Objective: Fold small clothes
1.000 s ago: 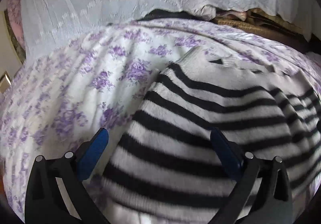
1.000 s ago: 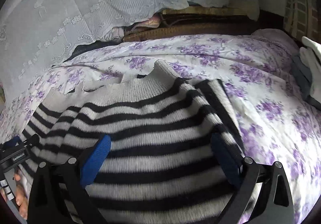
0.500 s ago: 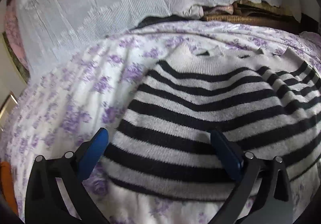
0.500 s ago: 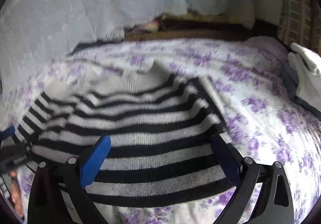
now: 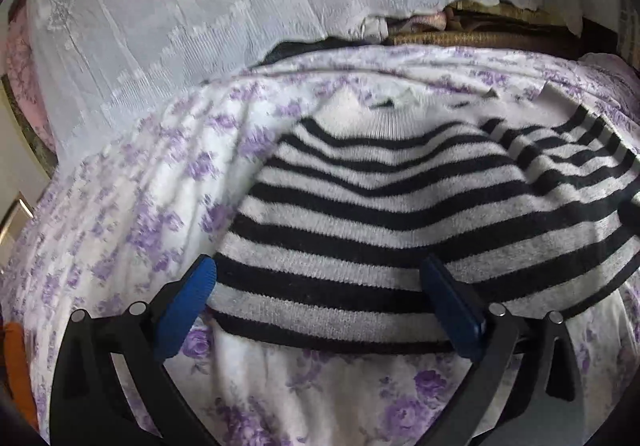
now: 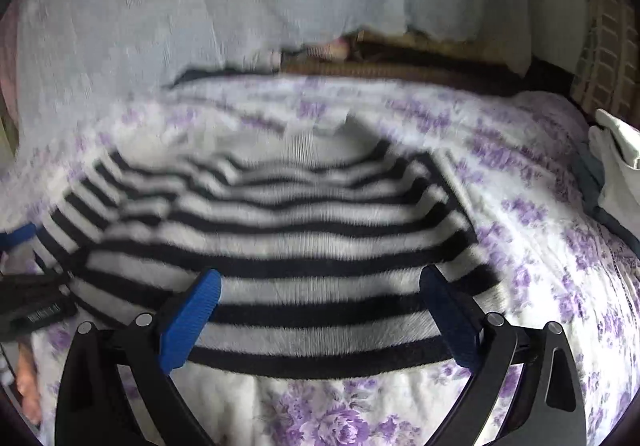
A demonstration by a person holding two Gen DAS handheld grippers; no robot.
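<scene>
A black-and-white striped knit sweater (image 5: 380, 206) lies folded on a bed covered with a purple-flowered sheet (image 5: 132, 214). It also shows in the right wrist view (image 6: 288, 246), blurred by motion. My left gripper (image 5: 320, 298) is open and empty, hovering above the sweater's near hem at its left side. My right gripper (image 6: 320, 306) is open and empty above the near hem at the right side. The left gripper's body (image 6: 32, 306) shows at the left edge of the right wrist view.
A white lace cloth (image 5: 200, 14) hangs behind the bed. A woven brown basket edge (image 5: 480, 40) sits at the back. White and dark folded clothes (image 6: 616, 174) lie at the bed's right side. An orange object (image 5: 16, 366) is at the lower left.
Both grippers have pulled back toward me from the sweater. More of the flowered sheet now shows in front of the near hem. Both stay open.
</scene>
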